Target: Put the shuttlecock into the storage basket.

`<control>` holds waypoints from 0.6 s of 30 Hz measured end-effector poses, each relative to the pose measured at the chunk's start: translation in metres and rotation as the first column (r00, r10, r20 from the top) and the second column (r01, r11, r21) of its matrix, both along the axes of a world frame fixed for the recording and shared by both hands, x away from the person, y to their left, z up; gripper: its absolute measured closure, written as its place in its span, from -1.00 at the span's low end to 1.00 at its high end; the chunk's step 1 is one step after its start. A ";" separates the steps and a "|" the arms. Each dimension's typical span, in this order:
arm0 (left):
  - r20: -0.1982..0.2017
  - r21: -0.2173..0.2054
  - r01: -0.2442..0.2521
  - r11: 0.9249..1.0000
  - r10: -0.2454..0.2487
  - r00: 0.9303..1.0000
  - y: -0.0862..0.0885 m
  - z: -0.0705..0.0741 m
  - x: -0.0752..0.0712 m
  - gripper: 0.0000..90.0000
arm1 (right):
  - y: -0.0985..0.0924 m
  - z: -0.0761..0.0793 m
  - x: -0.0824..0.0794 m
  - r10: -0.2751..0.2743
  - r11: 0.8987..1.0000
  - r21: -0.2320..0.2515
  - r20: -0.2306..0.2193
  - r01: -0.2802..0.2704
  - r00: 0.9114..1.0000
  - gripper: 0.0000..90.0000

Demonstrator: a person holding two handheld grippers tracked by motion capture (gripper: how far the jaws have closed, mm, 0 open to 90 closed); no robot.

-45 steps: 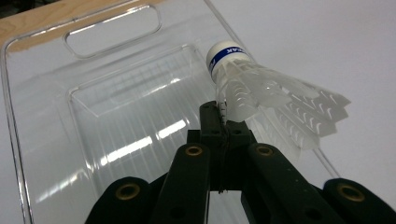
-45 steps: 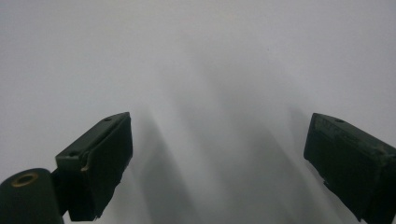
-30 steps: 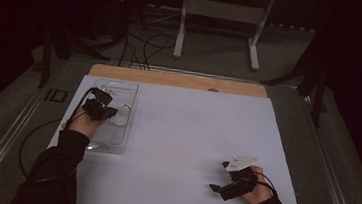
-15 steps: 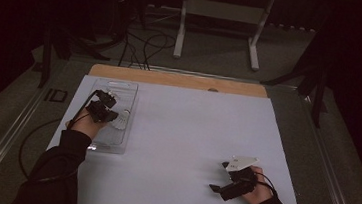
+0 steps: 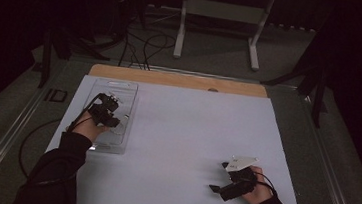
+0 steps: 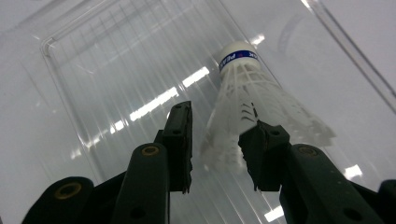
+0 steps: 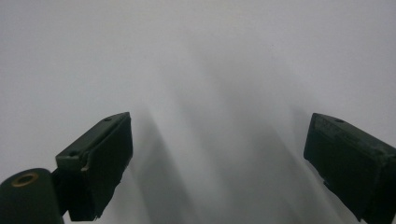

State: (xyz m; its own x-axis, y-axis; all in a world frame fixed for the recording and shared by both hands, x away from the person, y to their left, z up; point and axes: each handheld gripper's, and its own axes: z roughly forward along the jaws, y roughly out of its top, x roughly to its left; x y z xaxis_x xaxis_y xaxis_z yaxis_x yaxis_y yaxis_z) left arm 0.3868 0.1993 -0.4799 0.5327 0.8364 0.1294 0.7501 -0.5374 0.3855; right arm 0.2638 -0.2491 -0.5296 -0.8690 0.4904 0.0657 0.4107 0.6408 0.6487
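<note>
A white plastic shuttlecock (image 6: pixel 252 98) with a blue band on its cork lies in a clear plastic tray (image 6: pixel 93 70) at the table's left (image 5: pixel 117 88). My left gripper (image 6: pixel 219 126) hangs over that tray (image 5: pixel 105 110). Its jaws have just been opening and now stand apart, with the shuttlecock's skirt between them and a gap at the left pad. The shuttlecock (image 5: pixel 121 122) shows as a pale shape just right of the hand. My right gripper (image 5: pixel 218 177) rests low over the white tabletop at the near right, its jaws (image 7: pixel 219 140) wide open with nothing between them.
A white sheet (image 5: pixel 191 133) covers the table, with a wooden strip (image 5: pixel 181 79) along its far edge. Behind the table a metal stand (image 5: pixel 222 15) and cables (image 5: pixel 144 41) are on the floor. A small dark object (image 5: pixel 58 95) lies left of the tray.
The left hand has shifted slightly toward the near side over the tray. The right hand has kept still.
</note>
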 end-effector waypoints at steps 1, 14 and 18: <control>0.004 0.003 0.000 1.000 0.000 1.000 0.000 0.001 -0.001 0.33 | 0.000 0.000 0.000 -0.001 1.000 0.001 0.001 0.001 1.000 -0.82; 0.038 0.034 0.008 0.999 -0.009 0.999 0.004 0.022 -0.023 -0.29 | 0.000 0.001 0.000 -0.002 1.000 -0.002 0.003 0.002 1.000 -0.82; 0.043 0.022 0.011 1.000 -0.012 0.999 0.004 0.026 -0.027 -0.36 | 0.000 0.001 0.000 -0.003 1.000 -0.001 0.004 0.003 1.000 -0.82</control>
